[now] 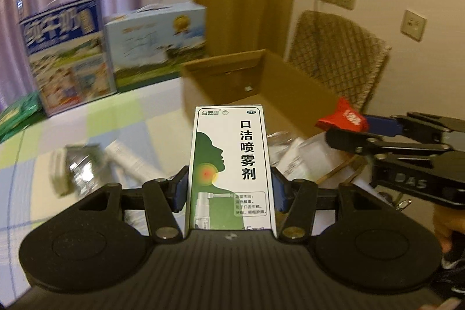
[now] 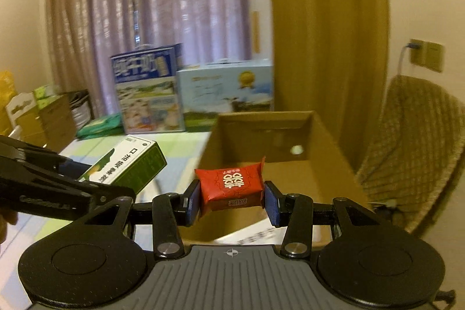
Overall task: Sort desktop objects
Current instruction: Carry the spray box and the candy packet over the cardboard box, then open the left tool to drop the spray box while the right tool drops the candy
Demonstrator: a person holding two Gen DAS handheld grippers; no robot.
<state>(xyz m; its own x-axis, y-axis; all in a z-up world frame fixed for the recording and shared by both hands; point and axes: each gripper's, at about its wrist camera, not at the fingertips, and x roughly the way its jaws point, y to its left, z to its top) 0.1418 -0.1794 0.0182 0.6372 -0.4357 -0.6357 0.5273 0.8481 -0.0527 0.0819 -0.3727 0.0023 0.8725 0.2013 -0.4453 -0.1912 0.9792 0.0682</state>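
Both loads held aloft over the desk (image 1: 87,118): the left hand-held gripper (image 1: 229,188) is clamped on a white-and-green spray box (image 1: 232,164), its long axis running forward along the fingers, while the right hand-held gripper (image 2: 231,201) pinches a red wrapped candy (image 2: 231,185). The open cardboard box (image 2: 328,164) lies straight ahead of both — nearer, it appears, to the right one, whose candy hangs just before the near rim.

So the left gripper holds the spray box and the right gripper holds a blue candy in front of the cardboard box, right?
Not quite: the candy is red, not blue, as the right wrist view shows. The left gripper does hold the spray box, and the right gripper is in front of the cardboard box.
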